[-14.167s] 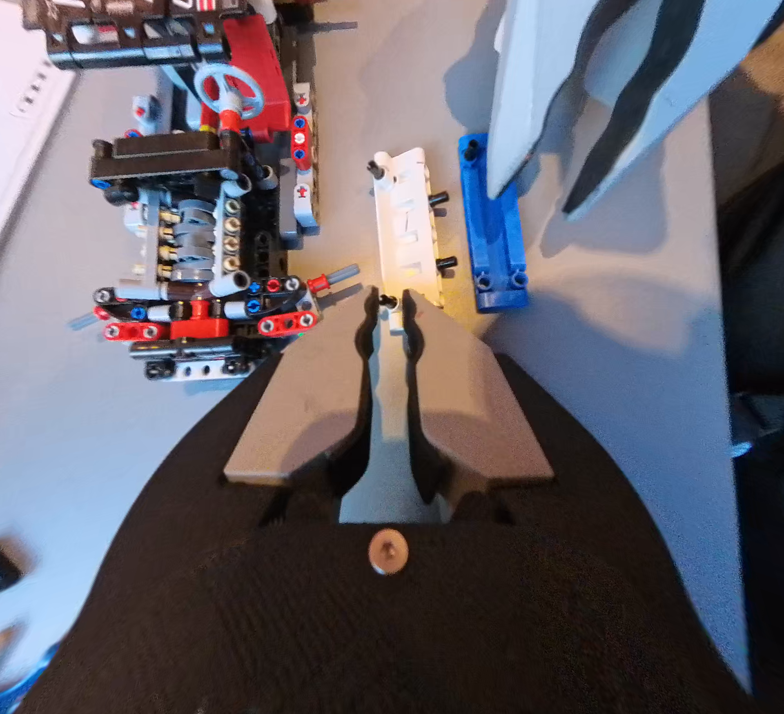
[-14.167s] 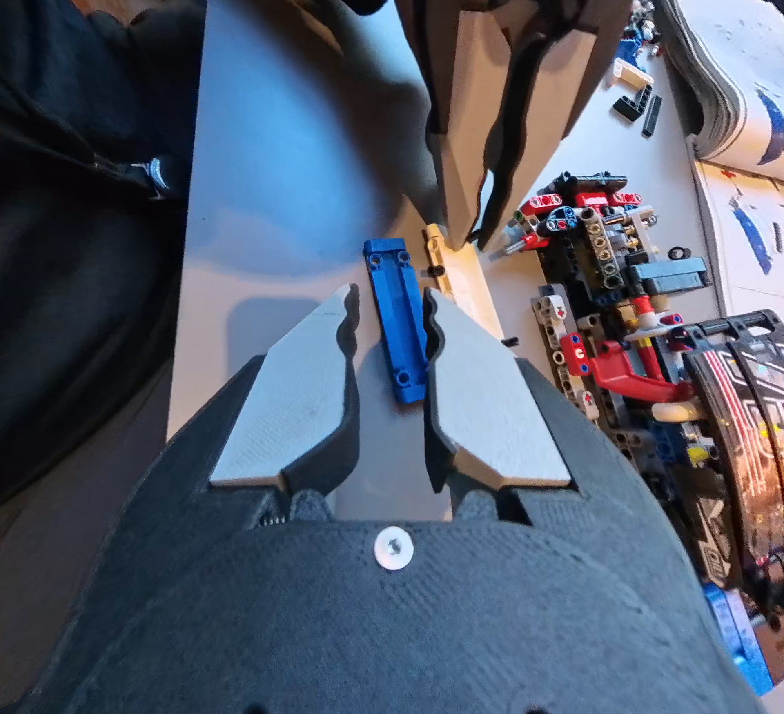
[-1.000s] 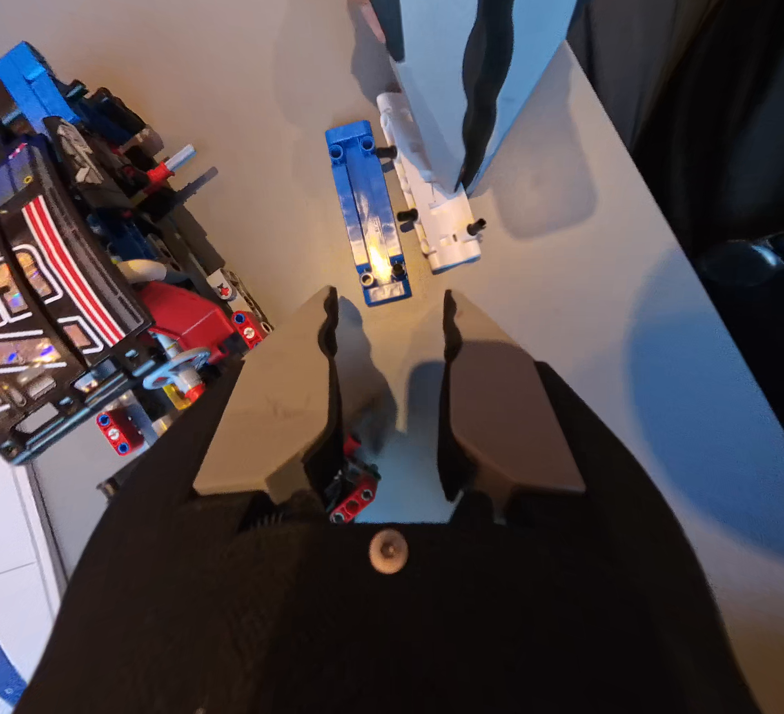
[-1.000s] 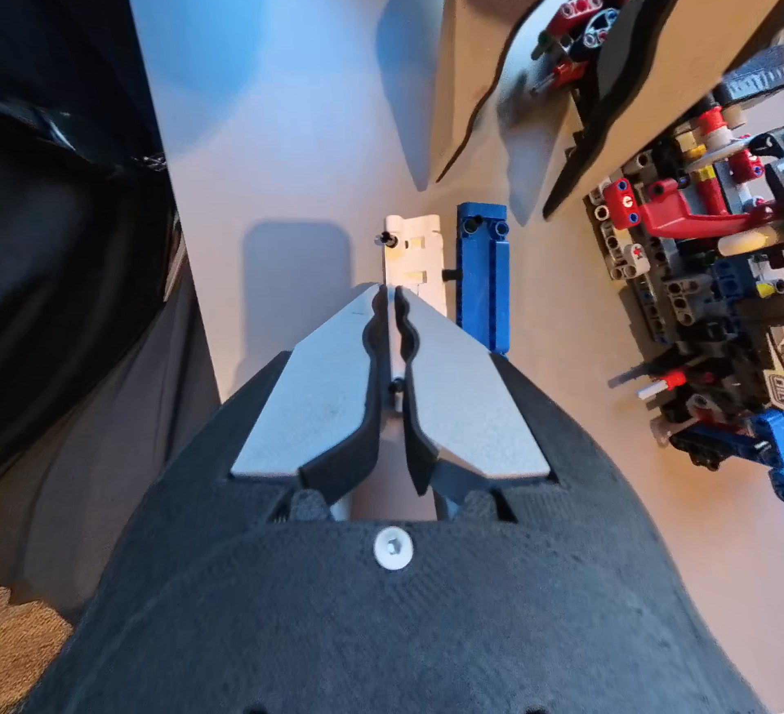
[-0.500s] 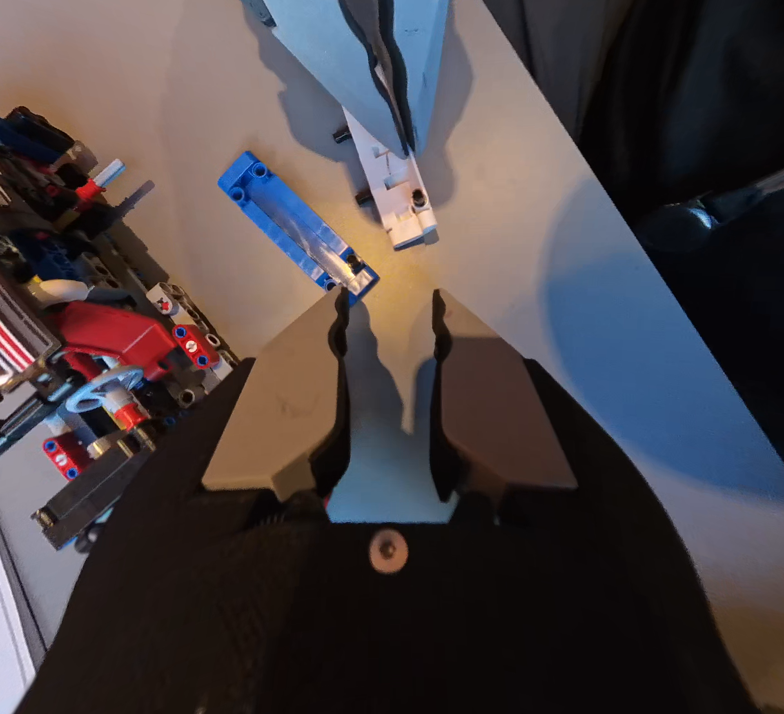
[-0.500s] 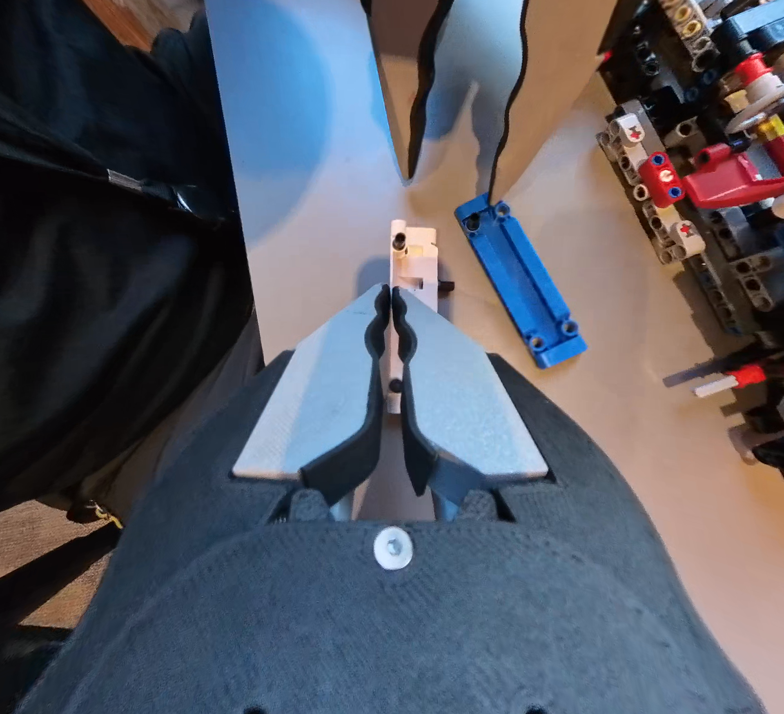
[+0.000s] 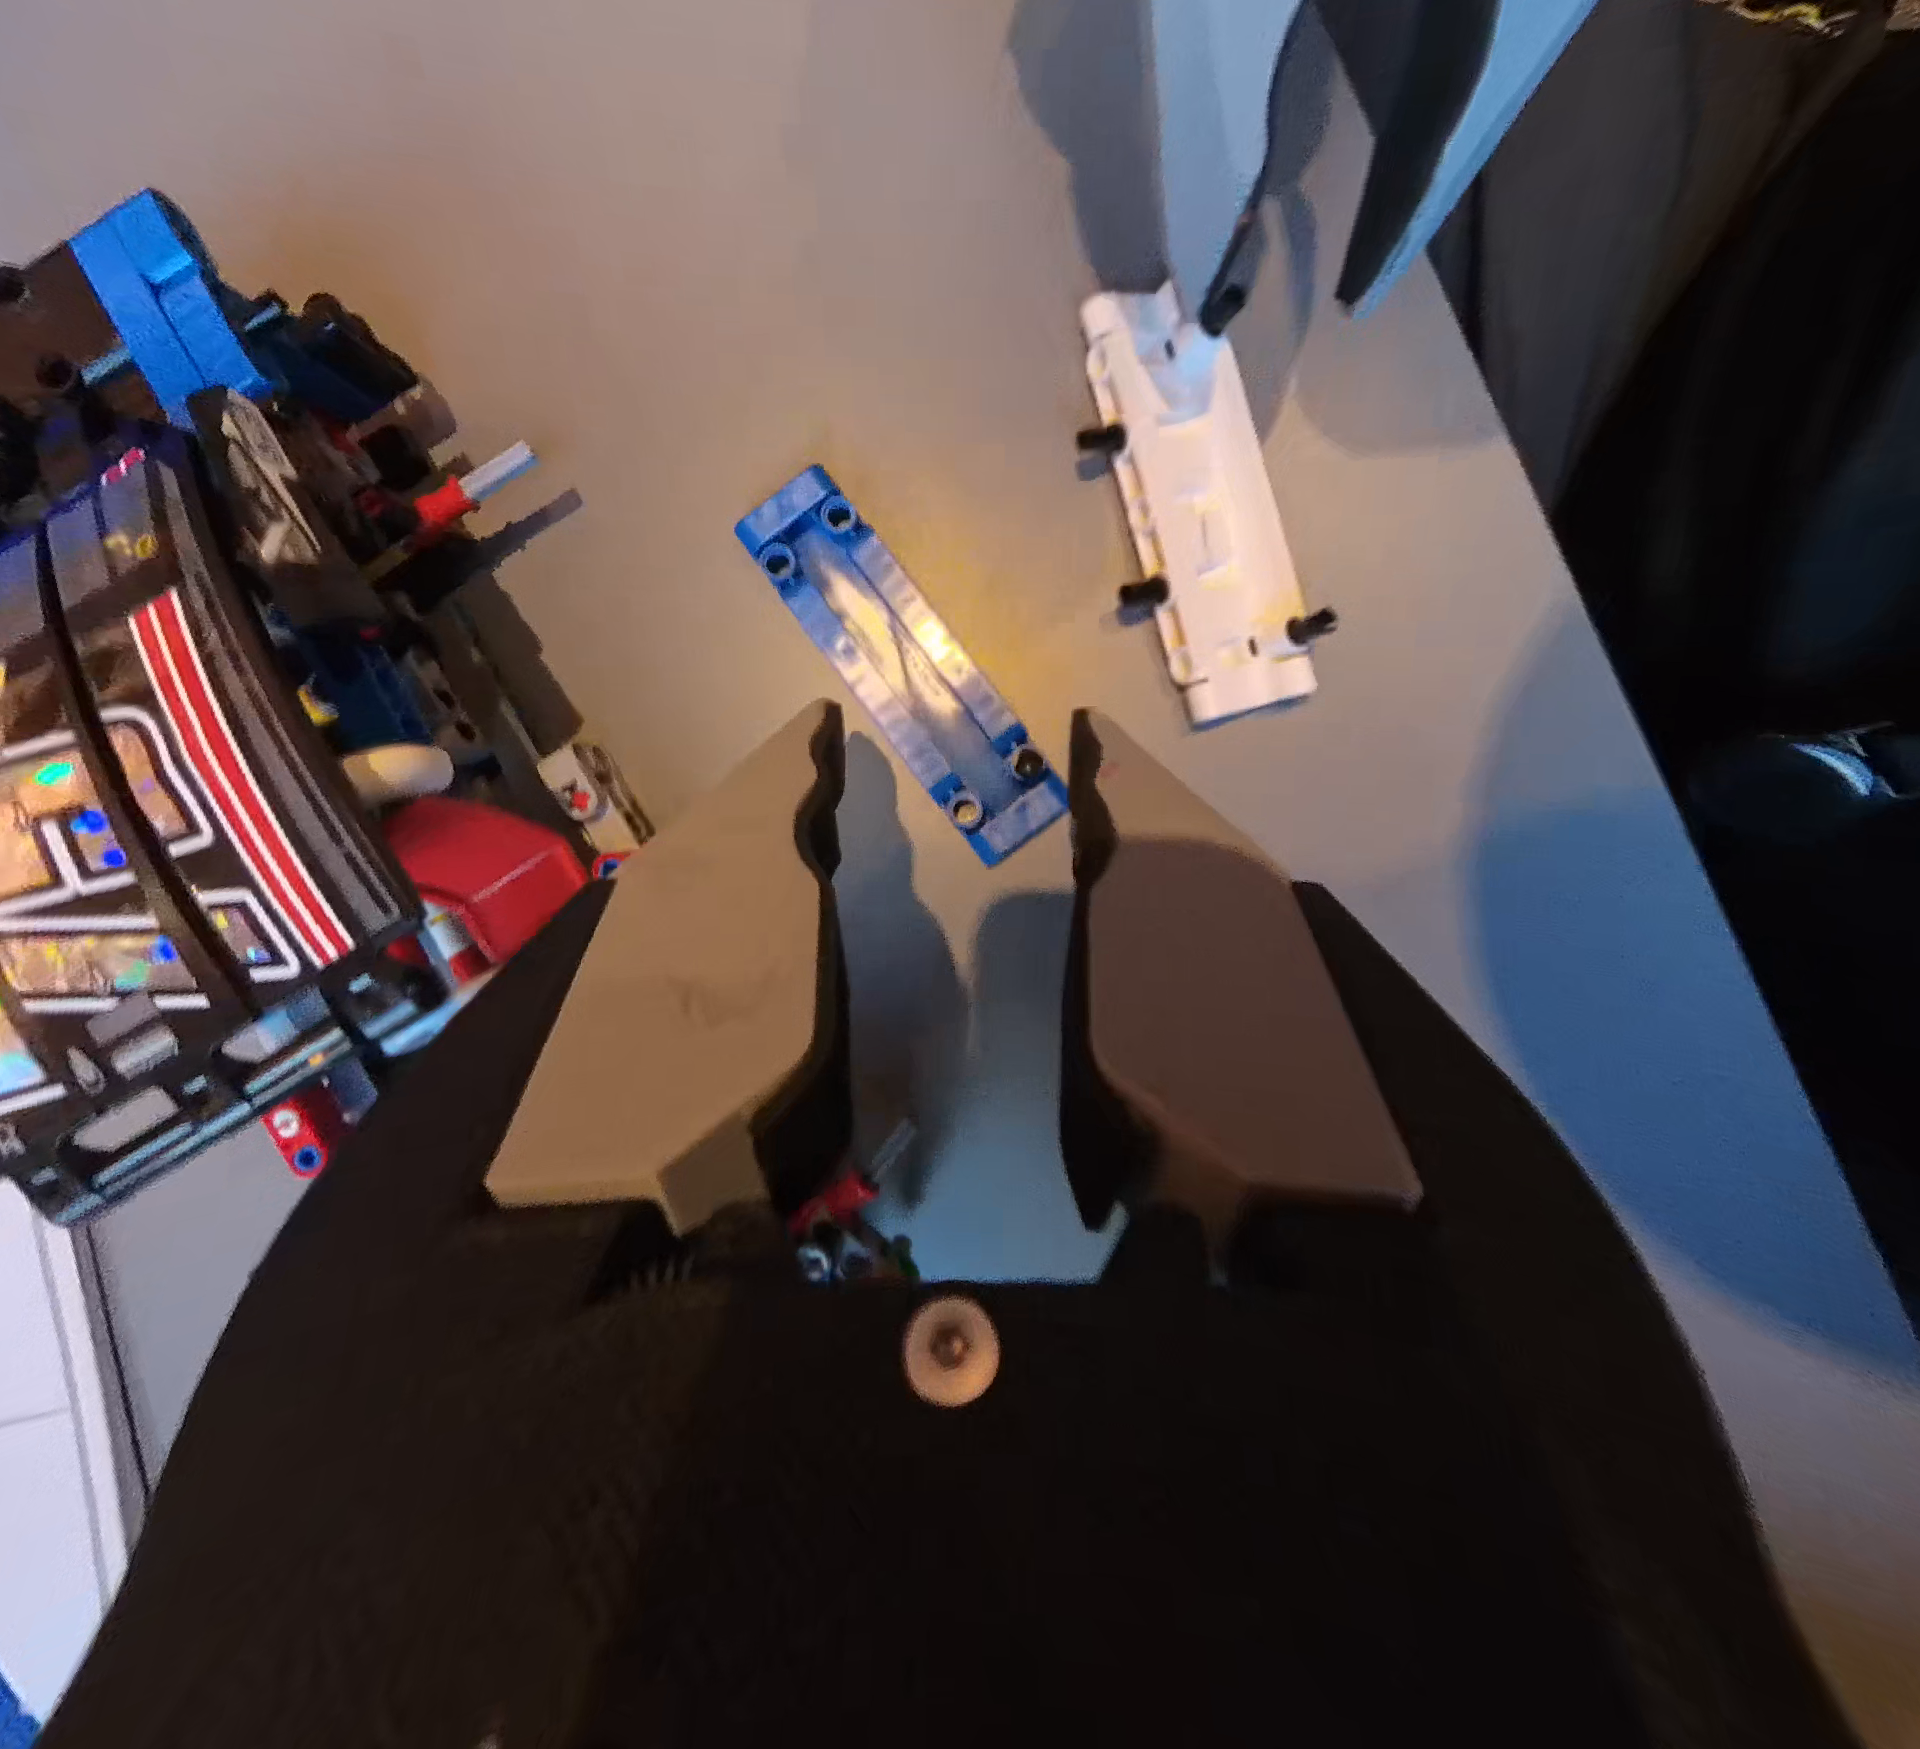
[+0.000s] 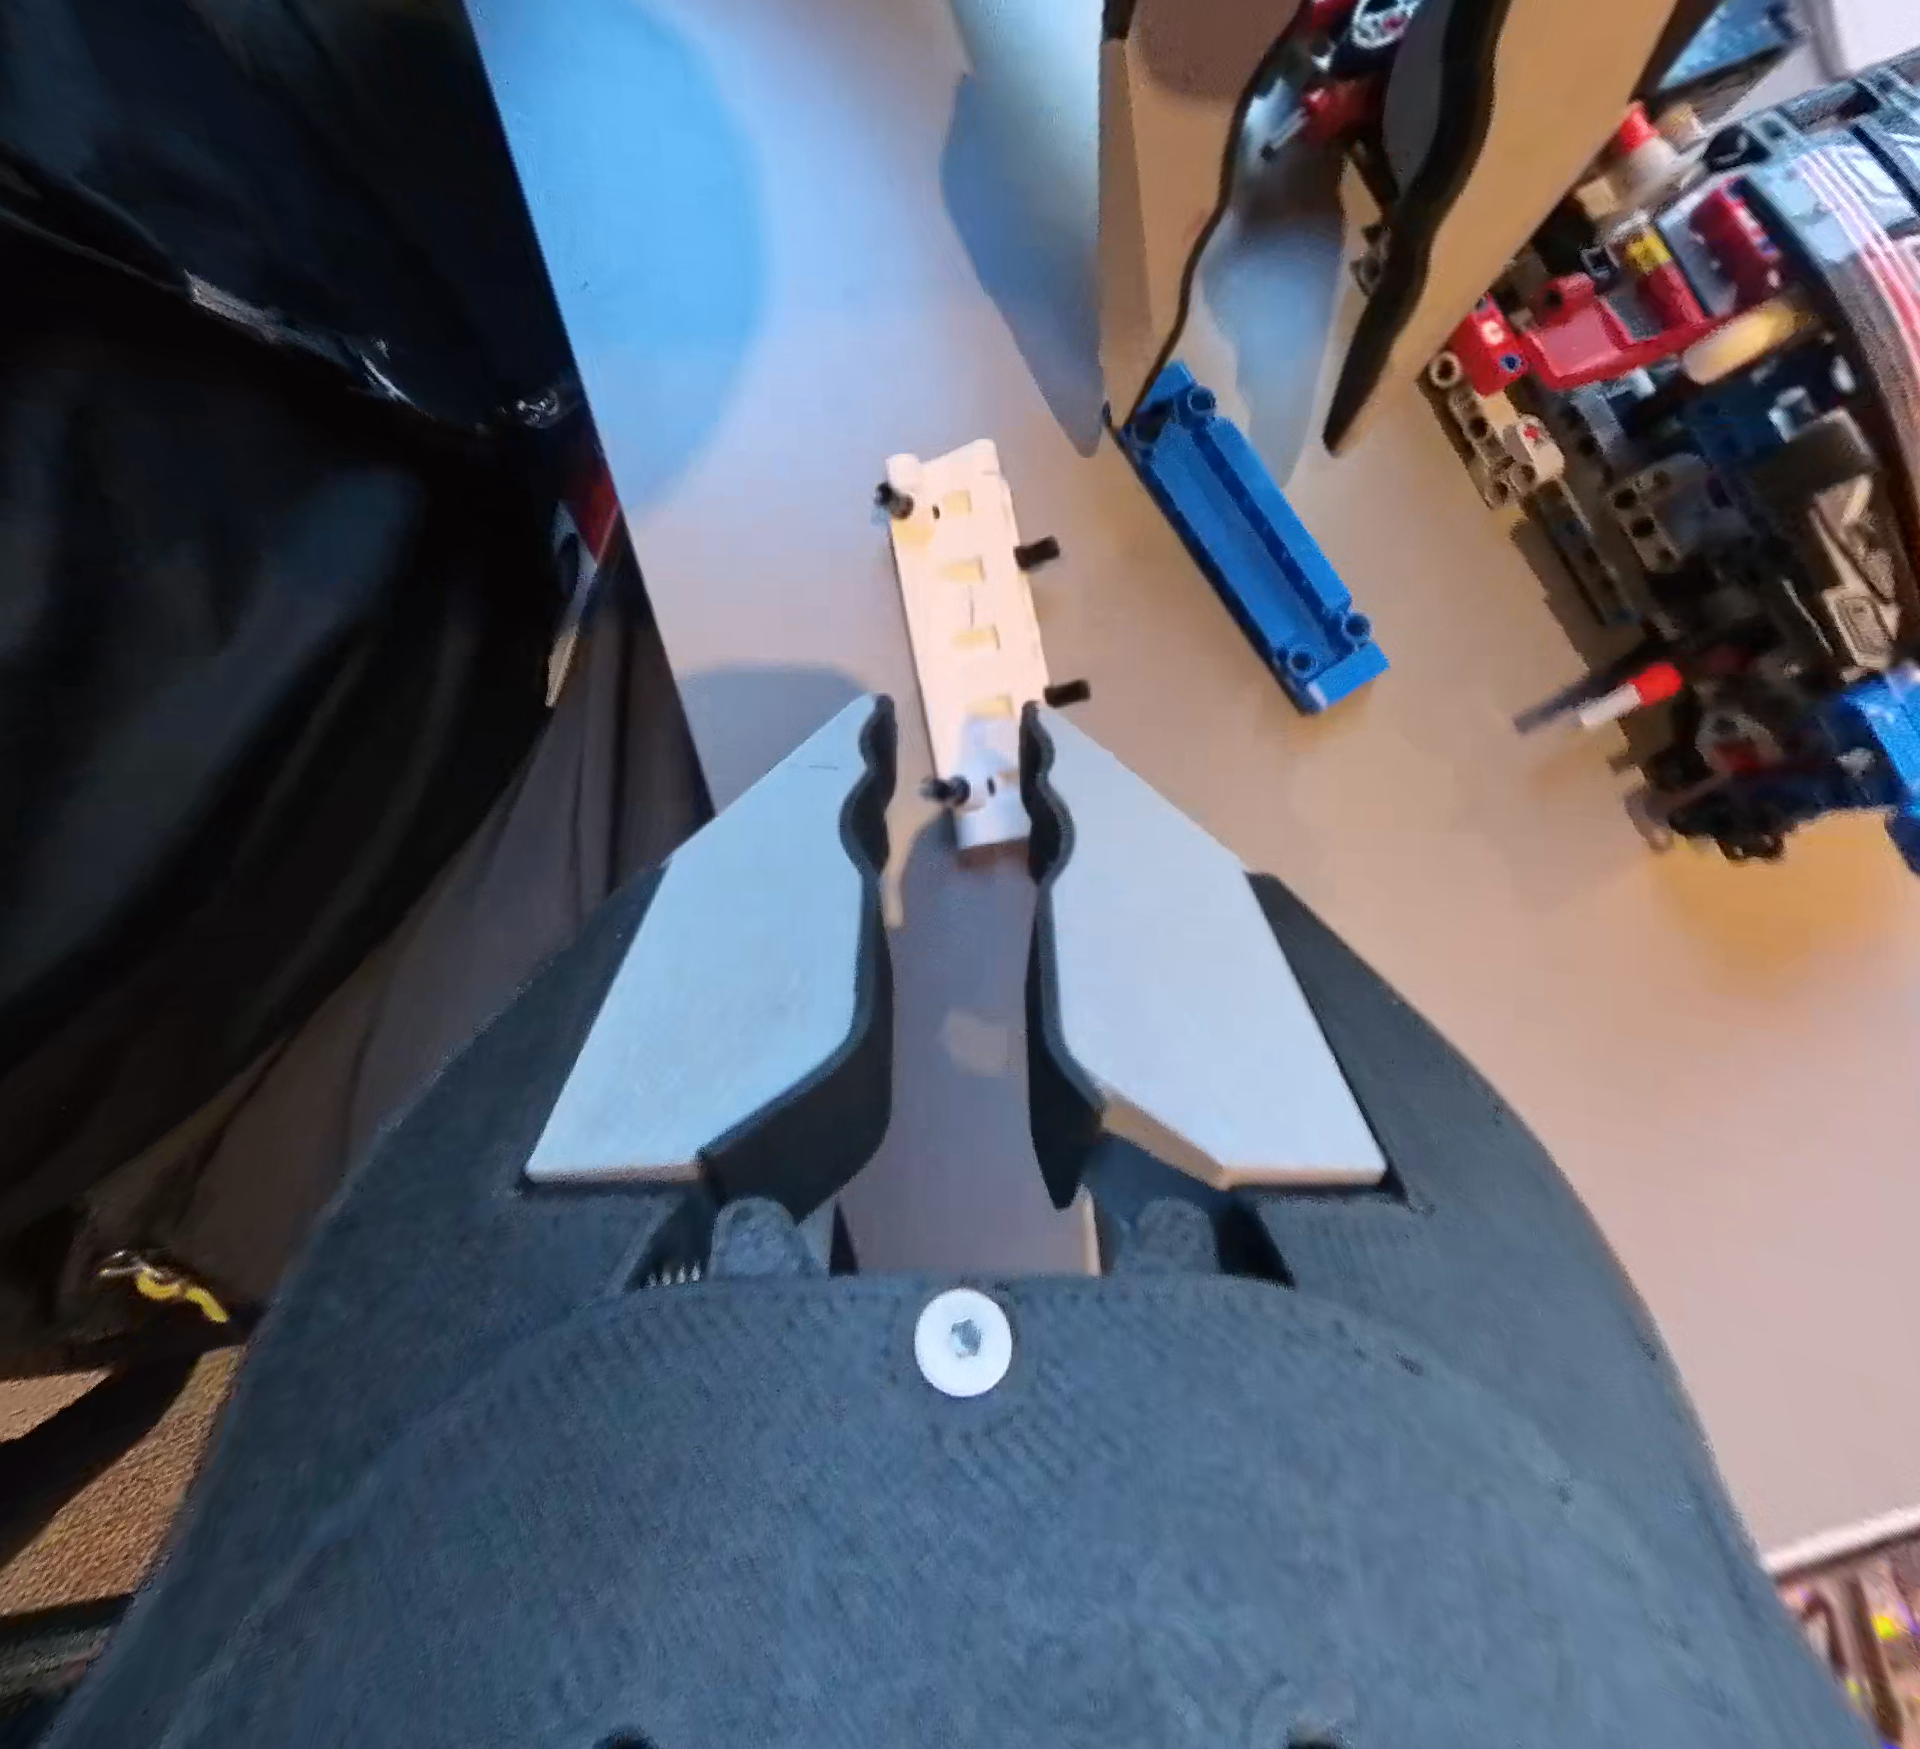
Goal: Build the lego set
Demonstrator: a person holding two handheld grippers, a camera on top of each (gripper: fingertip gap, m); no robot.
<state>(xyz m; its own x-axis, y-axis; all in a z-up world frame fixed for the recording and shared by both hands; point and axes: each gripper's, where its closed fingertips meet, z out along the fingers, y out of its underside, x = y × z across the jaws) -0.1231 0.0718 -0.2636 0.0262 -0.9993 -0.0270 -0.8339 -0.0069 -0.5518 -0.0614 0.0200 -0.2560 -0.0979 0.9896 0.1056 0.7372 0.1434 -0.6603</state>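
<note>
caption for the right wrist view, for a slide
Open right hand-held gripper straddling the near end of a white panel on the table, blue panel lying apart beside the lego model.

1. Dim indoor light overall; mixed warm orange and cool blue casts across the table (image 7: 644, 141).
2. Bright yellow glare spot on the blue panel (image 7: 902, 650) in left wrist view.
3. Soft-edged dark shadows fall under both grippers; bluish patches near the table edge.
4. Motion blur on the lego model (image 8: 1704, 494) and far gripper.
5. Strong wide-angle bending at edges.
</note>
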